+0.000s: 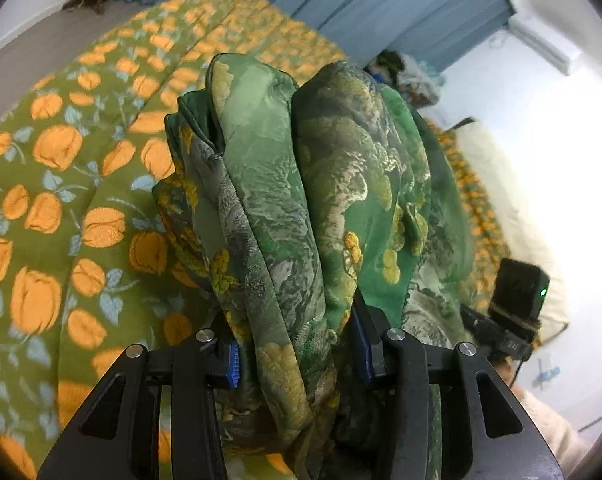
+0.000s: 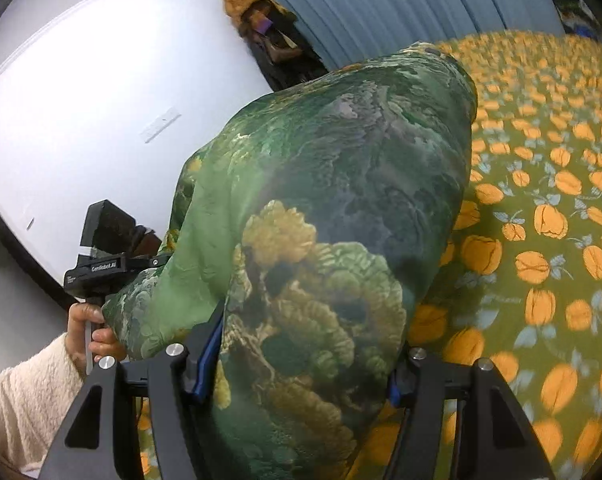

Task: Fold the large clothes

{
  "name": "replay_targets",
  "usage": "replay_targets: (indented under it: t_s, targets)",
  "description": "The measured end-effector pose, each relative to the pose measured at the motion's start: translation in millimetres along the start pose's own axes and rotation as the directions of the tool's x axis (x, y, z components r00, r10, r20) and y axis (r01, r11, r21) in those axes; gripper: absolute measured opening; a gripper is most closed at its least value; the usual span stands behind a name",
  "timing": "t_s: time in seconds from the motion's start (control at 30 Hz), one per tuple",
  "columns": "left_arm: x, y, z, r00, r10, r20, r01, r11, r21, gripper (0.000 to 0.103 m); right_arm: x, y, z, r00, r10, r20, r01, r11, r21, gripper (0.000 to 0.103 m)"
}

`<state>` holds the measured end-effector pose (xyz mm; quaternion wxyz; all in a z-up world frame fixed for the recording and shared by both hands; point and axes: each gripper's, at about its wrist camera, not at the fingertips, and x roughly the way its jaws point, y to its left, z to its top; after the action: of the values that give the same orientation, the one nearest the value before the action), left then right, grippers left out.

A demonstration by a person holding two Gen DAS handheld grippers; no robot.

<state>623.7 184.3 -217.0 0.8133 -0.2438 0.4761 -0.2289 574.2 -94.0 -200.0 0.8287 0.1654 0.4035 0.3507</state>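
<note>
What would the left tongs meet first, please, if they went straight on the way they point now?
Probably only the green patterned garment they already grip, bunched in front of the left tongs; past it lies the orange-flowered bedspread, though depth is unclear.

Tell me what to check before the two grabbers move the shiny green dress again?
1. Left gripper holds the silky green garment with the yellow flower print: ok, a thick bunch sits between its jaws.
2. Right gripper holds the same cloth: ok, a bundle fills its jaws.
3. Cloth lifted off the green bedspread with orange flowers: cannot tell, the lower part is hidden.
4. Cloth smooth enough to fold: not ok, it is bunched in folds in both views.
5. Bare bedspread to lay it on: ok, bare bedspread shows on the right in the right wrist view.
6. Hand on the left gripper's handle: ok.
</note>
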Motion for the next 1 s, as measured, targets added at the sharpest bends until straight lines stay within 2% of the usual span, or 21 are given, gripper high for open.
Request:
replay_targets:
  t_s: [0.03, 0.07, 0.13, 0.17, 0.2, 0.27, 0.33, 0.37, 0.4, 0.43, 0.47, 0.53, 0.57, 0.6, 0.67, 0.7, 0.77, 0.87, 0.9, 0.97, 1.0]
  targets:
    - [13.5, 8.6, -2.0, 0.999, 0.024, -0.023, -0.024, 1.0, -0.012, 0.049, 11.8, -14.4, 1.2, 1.0, 0.002, -0.024, -0.001, 1.0, 0.026, 0.063]
    - [21.1, 14.5, -5.8, 0.999, 0.033, -0.034, -0.034, 0.999, -0.031, 0.057, 24.0, -28.8, -3.0, 0.999, -0.006, -0.053, 0.009, 0.998, 0.056, 0.063]
    - [26.2, 28.0, -17.2, 1.0, 0.017, -0.016, -0.018, 0.997, -0.081, 0.077, 38.9, -48.0, -15.3, 0.996, -0.021, -0.09, 0.03, 0.994, 0.105, 0.071]
    - [24.5, 30.9, -20.4, 1.0, 0.018, -0.003, -0.018, 0.995, -0.094, 0.093, 40.2, -54.8, -22.1, 0.996, -0.007, -0.091, 0.02, 0.99, 0.137, 0.078]
    - [19.1, 31.6, -24.6, 1.0, 0.026, 0.011, -0.024, 0.995, -0.099, 0.097, 35.4, -59.7, -29.4, 0.997, 0.014, -0.072, -0.002, 0.985, 0.172, 0.083]
    - [-1.0, 23.2, -35.2, 0.998, 0.042, 0.04, -0.039, 0.997, -0.061, 0.096, 19.4, -58.2, -37.4, 0.999, 0.013, -0.034, -0.006, 0.982, 0.189, 0.089]
    - [-26.3, 6.6, -44.2, 0.986, 0.145, 0.087, -0.146, 0.989, 0.011, 0.096, -0.7, -50.3, -43.4, 0.999, -0.034, -0.02, 0.037, 0.984, 0.176, 0.089]
    - [-35.3, -1.3, -48.4, 0.976, 0.187, 0.111, -0.194, 0.98, 0.047, 0.096, -15.5, -41.2, -46.7, 0.996, -0.089, -0.007, 0.09, 0.985, 0.146, 0.089]
    - [-50.0, -15.5, -56.8, 0.959, 0.242, 0.146, -0.258, 0.961, 0.102, 0.096, -25.5, -34.5, -48.0, 0.991, -0.137, 0.008, 0.135, 0.985, 0.112, 0.09]
    - [-61.0, -28.0, -65.2, 0.945, 0.278, 0.172, -0.303, 0.943, 0.139, 0.097, -40.1, -21.1, -51.2, 0.978, -0.205, 0.032, 0.203, 0.977, 0.059, 0.09]
    - [-73.3, -44.1, -73.5, 0.925, 0.315, 0.213, -0.354, 0.918, 0.181, 0.098, -55.3, -3.9, -55.2, 0.956, -0.288, 0.058, 0.288, 0.958, 0.001, 0.091]
    - [-95.7, -76.4, -91.9, 0.88, 0.363, 0.306, -0.438, 0.87, 0.228, 0.101, -79.3, 29.4, -63.2, 0.896, -0.428, 0.118, 0.438, 0.895, -0.088, 0.091]
    - [-101.3, -82.5, -95.0, 0.863, 0.37, 0.344, -0.461, 0.855, 0.236, 0.102, -91.8, 48.0, -67.8, 0.859, -0.485, 0.164, 0.506, 0.853, -0.129, 0.091]
    - [-112.4, -99.6, -106.3, 0.834, 0.382, 0.398, -0.497, 0.833, 0.242, 0.102, -104.6, 67.0, -73.6, 0.82, -0.532, 0.211, 0.565, 0.811, -0.153, 0.091]
    - [-123.4, -130.4, -121.9, 0.788, 0.381, 0.483, -0.544, 0.799, 0.257, 0.102, -124.9, 94.9, -78.6, 0.761, -0.583, 0.284, 0.637, 0.755, -0.157, 0.091]
    - [-124.1, -142.5, -126.0, 0.774, 0.377, 0.509, -0.561, 0.782, 0.273, 0.103, -132.4, 102.1, -76.4, 0.739, -0.596, 0.315, 0.657, 0.741, -0.138, 0.091]
    - [-125.1, -163.4, -134.1, 0.764, 0.371, 0.528, -0.578, 0.757, 0.304, 0.103, -144.4, 116.7, -76.5, 0.719, -0.607, 0.339, 0.668, 0.738, -0.094, 0.092]
    - [-123.3, -185.3, -150.8, 0.769, 0.379, 0.515, -0.582, 0.748, 0.32, 0.103, -161.4, 135.4, -89.2, 0.725, -0.622, 0.295, 0.663, 0.747, -0.052, 0.093]
    - [-122.8, -190.1, -156.9, 0.772, 0.374, 0.514, -0.576, 0.754, 0.317, 0.103, -171.1, 148.7, -97.5, 0.715, -0.642, 0.278, 0.678, 0.733, -0.053, 0.093]
    - [-126.0, -198.4, -169.2, 0.775, 0.367, 0.514, -0.564, 0.769, 0.3, 0.103, -170.3, 159.8, -104.2, 0.669, -0.7, 0.252, 0.733, 0.677, -0.066, 0.093]
    - [-128.7, -203.6, -175.6, 0.776, 0.367, 0.513, -0.56, 0.776, 0.292, 0.103, -169.4, 160.2, -109.3, 0.662, -0.706, 0.251, 0.74, 0.668, -0.073, 0.093]
